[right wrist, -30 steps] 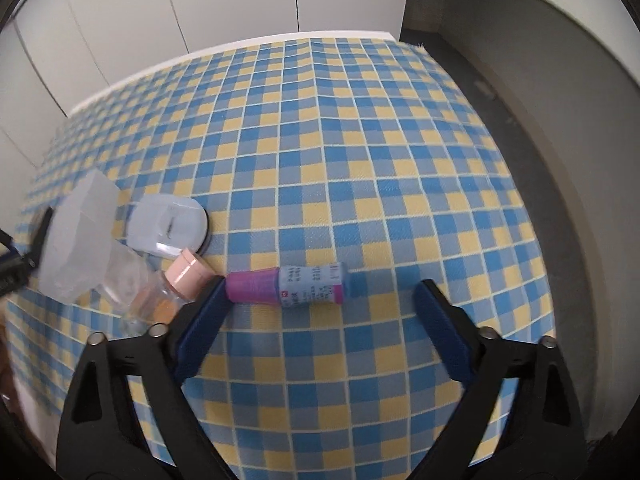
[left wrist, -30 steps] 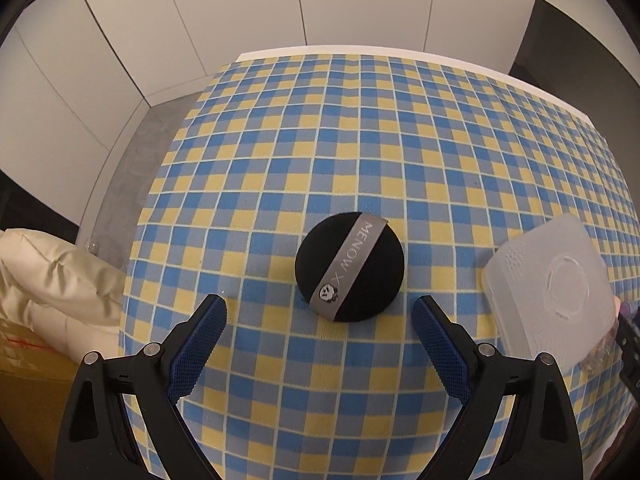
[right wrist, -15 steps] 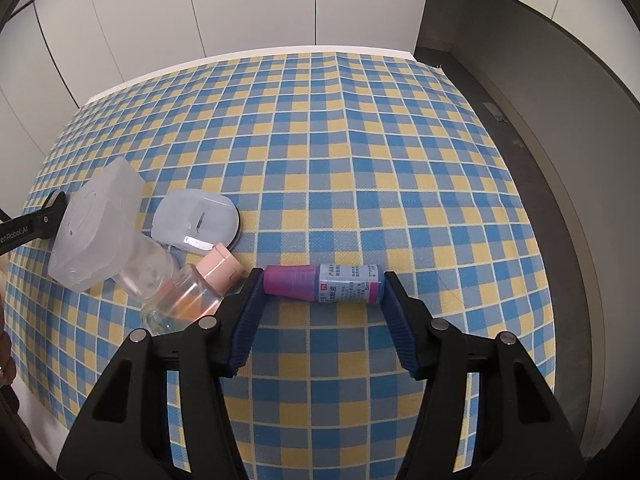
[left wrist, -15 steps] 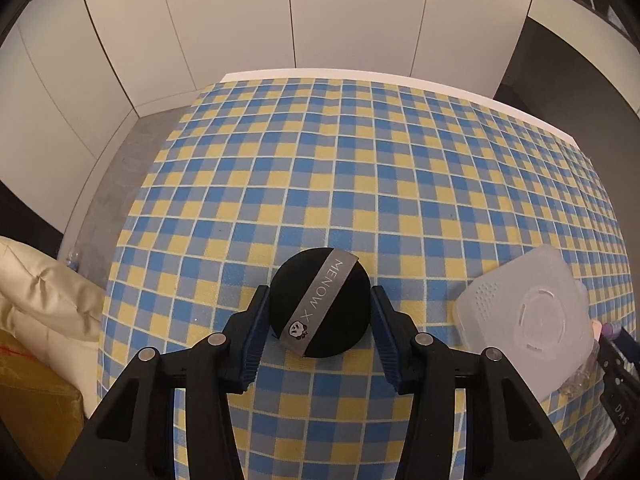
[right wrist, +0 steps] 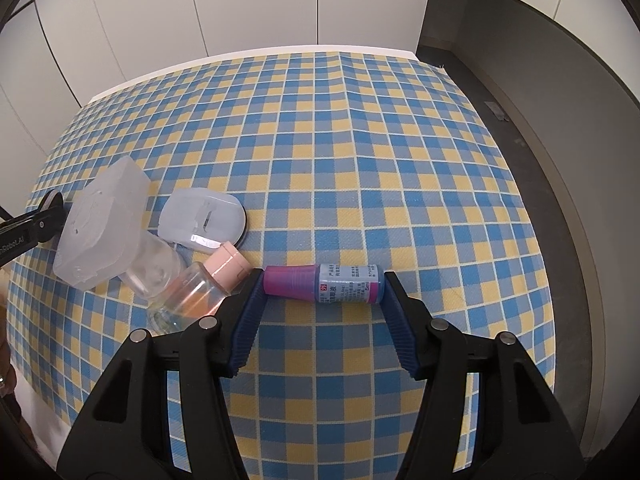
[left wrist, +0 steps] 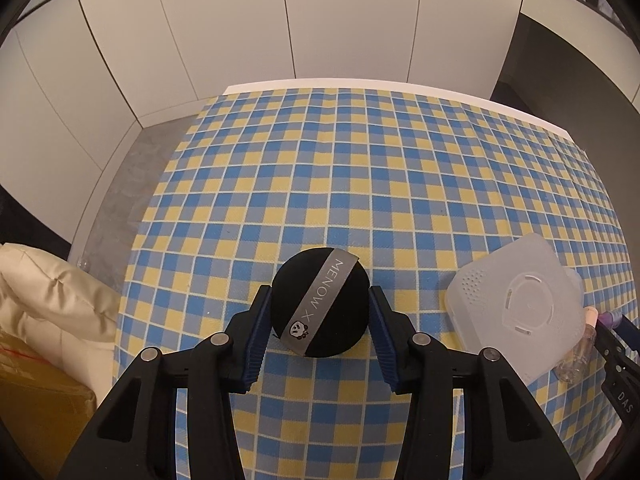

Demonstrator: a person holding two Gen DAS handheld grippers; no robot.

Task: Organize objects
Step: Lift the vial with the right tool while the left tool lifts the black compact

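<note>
One checked tablecloth (left wrist: 360, 184) | white cabinet doors (left wrist: 280, 20) | grey floor (right wrist: 560, 160)

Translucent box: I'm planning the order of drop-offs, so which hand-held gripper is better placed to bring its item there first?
Left. The left hand-held gripper clamps the black puff with bare cloth toward the translucent box; right's purple dropper bottle has the pink-capped bottle in between.
</note>
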